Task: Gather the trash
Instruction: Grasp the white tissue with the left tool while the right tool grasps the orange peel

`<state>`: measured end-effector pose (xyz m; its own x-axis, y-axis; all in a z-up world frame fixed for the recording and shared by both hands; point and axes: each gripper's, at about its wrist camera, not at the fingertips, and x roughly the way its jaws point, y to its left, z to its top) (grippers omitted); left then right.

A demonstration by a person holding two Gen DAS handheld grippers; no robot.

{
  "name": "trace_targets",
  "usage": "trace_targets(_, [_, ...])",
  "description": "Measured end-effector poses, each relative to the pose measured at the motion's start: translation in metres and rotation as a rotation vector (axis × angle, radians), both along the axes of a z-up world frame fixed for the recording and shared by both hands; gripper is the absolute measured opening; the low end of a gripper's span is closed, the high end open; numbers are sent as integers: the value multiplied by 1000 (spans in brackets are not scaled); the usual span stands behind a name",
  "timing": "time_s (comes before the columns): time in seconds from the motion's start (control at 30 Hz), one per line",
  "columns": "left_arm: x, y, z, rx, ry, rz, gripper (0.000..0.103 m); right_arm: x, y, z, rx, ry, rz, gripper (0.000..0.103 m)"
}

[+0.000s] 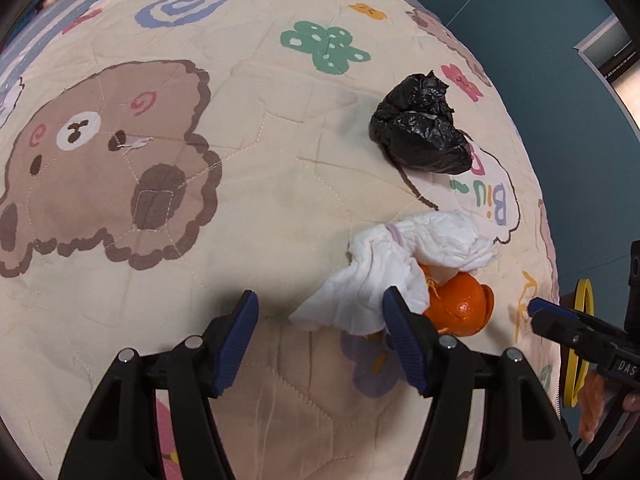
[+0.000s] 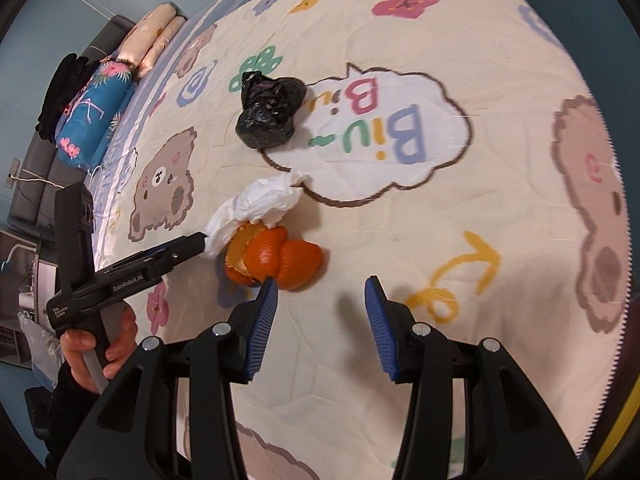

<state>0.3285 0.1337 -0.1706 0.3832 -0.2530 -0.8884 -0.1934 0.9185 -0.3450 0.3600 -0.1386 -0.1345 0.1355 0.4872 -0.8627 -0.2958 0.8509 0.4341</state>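
Note:
On a cream cartoon quilt [image 1: 280, 184] lie a crumpled white tissue [image 1: 404, 256], an orange peel [image 1: 460, 304] half under it, and a knotted black plastic bag [image 1: 420, 132] farther off. My left gripper [image 1: 320, 306] is open just over the quilt; a corner of the tissue lies between its jaws, and the pads do not press on it. In the right wrist view the tissue [image 2: 260, 204], peel [image 2: 276, 260] and bag [image 2: 268, 116] line up ahead. My right gripper [image 2: 320, 286] stands open and holds nothing, its left finger at the peel's near edge. The left gripper [image 2: 202, 240] reaches the tissue from the left.
A blue flowered pillow [image 2: 96, 120] and peach pillows [image 2: 156, 36] lie at the bed's head by a dark headboard. The quilt's edge drops to a teal floor [image 1: 540, 40] close behind the bag. A yellow object [image 1: 580, 344] shows past that edge. A hand [image 2: 80, 344] holds the left gripper.

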Motion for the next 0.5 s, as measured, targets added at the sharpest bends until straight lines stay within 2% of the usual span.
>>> trace_targets(0.13, [7,0,-4,-65,-1,3,61,5,19,-9,15,20,28,44])
trace_targets(0.33, [14,-4,-18,-156,8,6,49,12,34,-27,23,58,41,44])
trace_targets(0.4, [17,-4,-22,-202,11,12,42,12,40,-30,23,57,57,44])
trace_targets(0.47, [19,-2,-26,-255,18,21,28,13,44,-32,16,50,58,44])
trace_targets(0.5, [20,-2,-27,-269,22,28,26,14,45,-33,19,54,58,44])
